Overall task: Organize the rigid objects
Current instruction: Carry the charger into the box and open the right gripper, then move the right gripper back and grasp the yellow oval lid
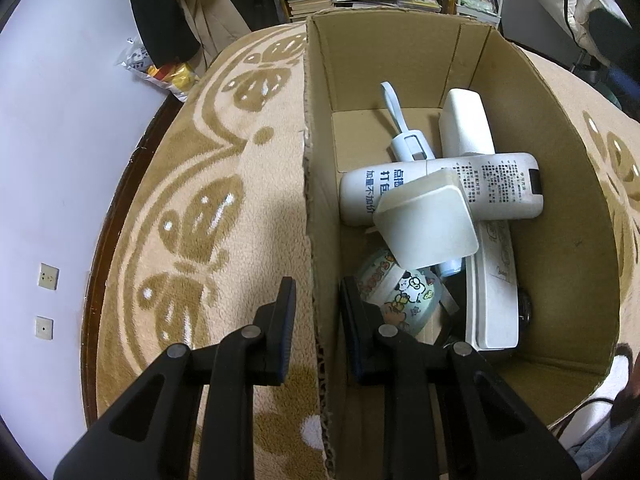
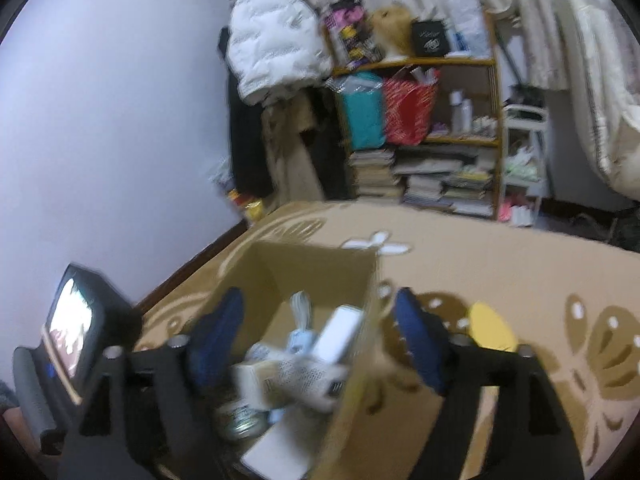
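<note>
An open cardboard box [image 1: 560,200] stands on a beige rug with a brown butterfly pattern. Inside lie a white bottle with printed text [image 1: 496,188], a cream square block [image 1: 428,228], a pale blue handled tool [image 1: 408,144], a white slab [image 1: 466,124], a cartoon-print bowl [image 1: 400,292] and a long white case [image 1: 494,292]. My left gripper [image 1: 318,312] straddles the box's left wall, shut on it. In the blurred right wrist view my right gripper [image 2: 316,344] hangs open over the box [image 2: 360,400], its blue pads wide apart with nothing held.
A yellow flat thing [image 2: 490,328] lies on the rug [image 2: 520,272] right of the box. A small screen [image 2: 76,320] stands at the left by the wall. Beyond the rug stand a bookshelf [image 2: 420,140] with stacked books and hanging coats [image 2: 272,48].
</note>
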The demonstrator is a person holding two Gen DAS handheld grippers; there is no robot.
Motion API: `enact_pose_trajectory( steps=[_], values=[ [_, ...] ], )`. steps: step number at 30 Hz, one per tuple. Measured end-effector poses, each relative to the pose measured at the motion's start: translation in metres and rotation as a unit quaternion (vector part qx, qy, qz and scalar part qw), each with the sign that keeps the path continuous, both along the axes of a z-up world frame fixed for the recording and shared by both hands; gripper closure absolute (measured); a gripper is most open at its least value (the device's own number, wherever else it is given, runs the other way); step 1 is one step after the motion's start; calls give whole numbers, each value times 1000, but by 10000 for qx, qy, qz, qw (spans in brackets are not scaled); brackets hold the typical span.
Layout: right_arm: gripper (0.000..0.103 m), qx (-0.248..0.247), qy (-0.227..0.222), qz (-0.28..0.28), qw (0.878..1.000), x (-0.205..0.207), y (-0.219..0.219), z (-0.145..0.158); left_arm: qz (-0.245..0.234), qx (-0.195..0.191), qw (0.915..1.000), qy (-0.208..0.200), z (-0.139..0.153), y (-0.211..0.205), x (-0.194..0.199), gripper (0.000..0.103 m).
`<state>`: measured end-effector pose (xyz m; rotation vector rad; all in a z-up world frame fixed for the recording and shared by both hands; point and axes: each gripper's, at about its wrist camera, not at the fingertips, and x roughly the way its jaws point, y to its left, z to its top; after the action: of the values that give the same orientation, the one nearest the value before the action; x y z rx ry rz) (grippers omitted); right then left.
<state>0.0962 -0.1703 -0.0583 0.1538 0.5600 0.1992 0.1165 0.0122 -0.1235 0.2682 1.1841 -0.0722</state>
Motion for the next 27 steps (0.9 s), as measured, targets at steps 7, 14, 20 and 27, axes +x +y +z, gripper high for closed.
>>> enact_pose_trajectory(
  steps=[7,14,20,27],
  values=[
    [6,28,117,-773,9969,12,-52,-15,-27,49,10000,-11,0,-1,0,81],
    [4,85,597,-1495,9869,30,-101,-61,-21,58,10000,65,-4,-3,3,81],
    [4,235,900,-1541,9837,43,-122,-84,-33,66,10000,68,-5,-2,4,81],
    [22,-11,1651,-1607,9731,64,-129,-116,-28,60,9999,82,-6,-1,5,81]
  ],
)
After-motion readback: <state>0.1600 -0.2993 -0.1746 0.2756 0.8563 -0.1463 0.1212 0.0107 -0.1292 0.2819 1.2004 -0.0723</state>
